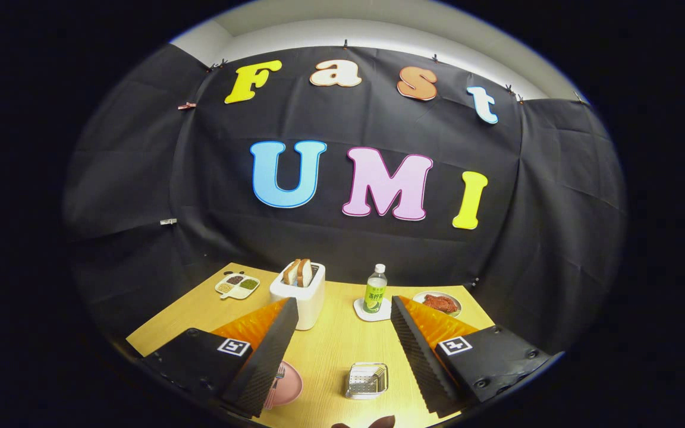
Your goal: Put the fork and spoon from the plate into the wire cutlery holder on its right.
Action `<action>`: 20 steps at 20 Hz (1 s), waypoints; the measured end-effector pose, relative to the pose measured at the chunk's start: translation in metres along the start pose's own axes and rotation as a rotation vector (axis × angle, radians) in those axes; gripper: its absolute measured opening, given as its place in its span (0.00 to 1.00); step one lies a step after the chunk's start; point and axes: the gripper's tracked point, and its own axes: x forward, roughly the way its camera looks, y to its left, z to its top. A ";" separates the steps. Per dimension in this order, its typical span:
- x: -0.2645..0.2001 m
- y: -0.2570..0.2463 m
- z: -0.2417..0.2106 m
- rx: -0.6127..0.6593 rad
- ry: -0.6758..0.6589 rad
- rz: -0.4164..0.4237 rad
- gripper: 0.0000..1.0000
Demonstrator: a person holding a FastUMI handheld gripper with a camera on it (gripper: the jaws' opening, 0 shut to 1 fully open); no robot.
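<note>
Two fingers: gripper (339, 351) spread wide above the wooden table (330, 345), holding nothing.
Plate: pink plate (289, 385) beside the left finger, partly hidden by it — fork (275, 380) on it; spoon not discernible.
Holder: wire cutlery holder (367, 380) right of the plate, between the fingers.
Beyond: toaster (299, 292) with bread, bottle (375, 290) on a coaster.

Pink plate (288, 385) beside silver wire cutlery holder (367, 380) (between the fingers); white toaster (298, 297), green-labelled bottle (375, 290) beyond; pale wood-grain surface (330, 351).
</note>
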 end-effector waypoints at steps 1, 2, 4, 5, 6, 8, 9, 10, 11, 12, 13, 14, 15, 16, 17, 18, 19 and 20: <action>0.000 0.005 -0.005 0.003 0.022 0.021 0.99; 0.000 0.011 -0.012 0.004 0.049 0.046 0.98; -0.001 0.025 -0.027 0.000 0.116 0.097 0.99; -0.002 0.034 -0.037 -0.005 0.152 0.127 0.99; -0.004 0.044 -0.048 -0.015 0.195 0.165 0.98; -0.008 0.062 -0.076 -0.042 0.282 0.226 0.98; -0.010 0.070 -0.091 -0.056 0.334 0.257 0.99; -0.014 0.078 -0.109 -0.064 0.384 0.282 0.99; -0.017 0.086 -0.128 -0.065 0.442 0.310 0.99; -0.020 0.094 -0.143 -0.061 0.489 0.328 0.99; -0.024 0.101 -0.161 -0.053 0.547 0.343 0.99; -0.023 0.107 -0.174 -0.052 0.582 0.352 0.99; -0.023 0.111 -0.190 -0.055 0.617 0.355 0.98; -0.024 0.114 -0.204 -0.066 0.660 0.358 0.96; -0.024 0.116 -0.220 -0.080 0.702 0.363 0.96; -0.026 0.122 -0.237 -0.087 0.747 0.371 0.95; -0.027 0.125 -0.252 -0.094 0.787 0.380 0.90; -0.026 0.127 -0.266 -0.103 0.820 0.382 0.82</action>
